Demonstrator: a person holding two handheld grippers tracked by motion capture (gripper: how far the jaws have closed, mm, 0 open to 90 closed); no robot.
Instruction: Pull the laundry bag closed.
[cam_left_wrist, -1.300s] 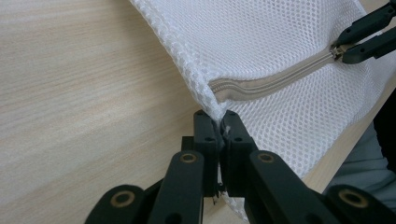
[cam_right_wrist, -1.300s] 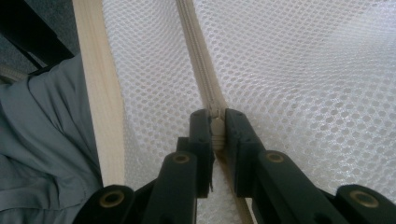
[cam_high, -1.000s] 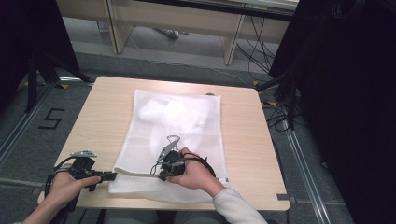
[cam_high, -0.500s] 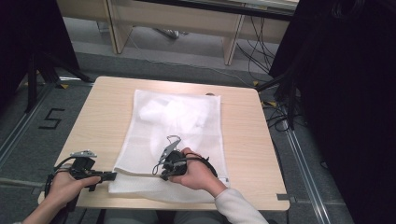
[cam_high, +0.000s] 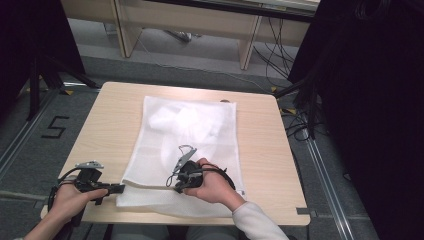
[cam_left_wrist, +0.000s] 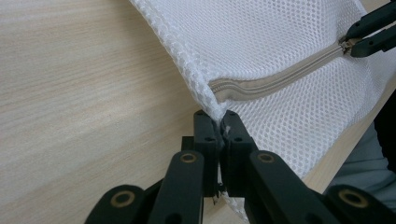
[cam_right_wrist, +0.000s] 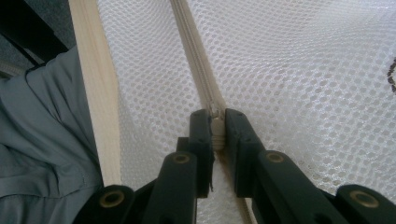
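A white mesh laundry bag (cam_high: 190, 145) lies flat on the wooden table (cam_high: 110, 120), with something white bunched inside near its far end. A beige zipper (cam_left_wrist: 280, 77) runs along the bag's near edge. My left gripper (cam_left_wrist: 218, 120) is shut on the bag's near left corner, right at the zipper's end. My right gripper (cam_right_wrist: 215, 122) is shut on the zipper pull (cam_right_wrist: 217, 128), with the beige zipper (cam_right_wrist: 196, 56) running away ahead of it. In the high view the left gripper (cam_high: 119, 188) sits at the bag's corner and the right gripper (cam_high: 176, 185) rests over the zipper line.
The table's near edge (cam_right_wrist: 95, 93) runs close beside the zipper, with the person's grey clothing (cam_right_wrist: 42, 140) just beyond it. Table legs and cables stand on the floor past the far edge (cam_high: 280, 65). A dark curtain (cam_high: 365, 100) hangs to the right.
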